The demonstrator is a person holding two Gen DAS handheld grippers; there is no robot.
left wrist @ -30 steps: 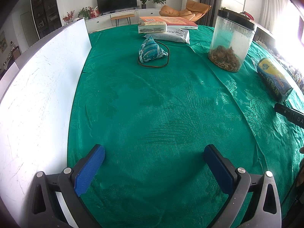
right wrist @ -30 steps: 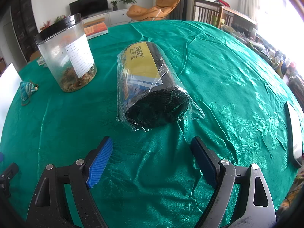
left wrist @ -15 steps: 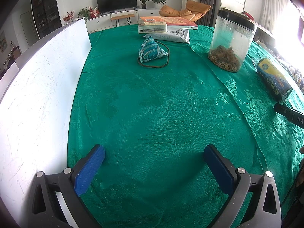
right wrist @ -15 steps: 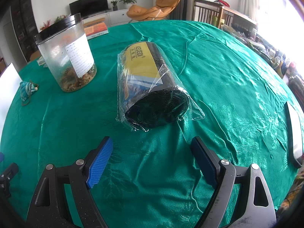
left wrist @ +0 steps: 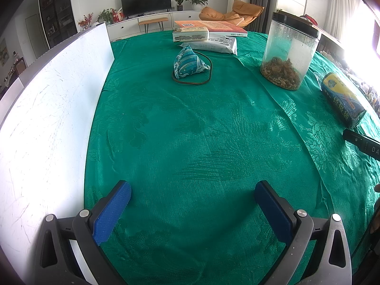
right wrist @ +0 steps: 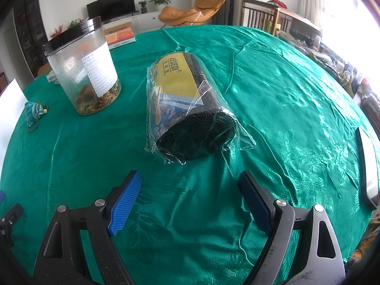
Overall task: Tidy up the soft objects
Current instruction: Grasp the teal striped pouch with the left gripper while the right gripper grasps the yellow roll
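**Nothing gathered yet**

Living room, table (left wrist: 213, 142) in green cloth. Left hand-held gripper (left wrist: 193, 210) spread wide over bare cloth; right hand-held gripper (right wrist: 190, 200) likewise, just short of roll (right wrist: 187, 109). Pouch (left wrist: 191, 63) far off. Sorting seemingly all ahead.

A green patterned cloth (left wrist: 201, 142) covers the desk. On it lie a blue fabric pouch (left wrist: 190, 63) ringed by a brown cord (left wrist: 192, 83), a clear jar (left wrist: 288, 52) with a black lid, a plastic-wrapped roll (right wrist: 187, 109), two flat packets (left wrist: 209, 45) and an orange book (left wrist: 211, 25). A white board (left wrist: 47, 118) lies along the left edge.
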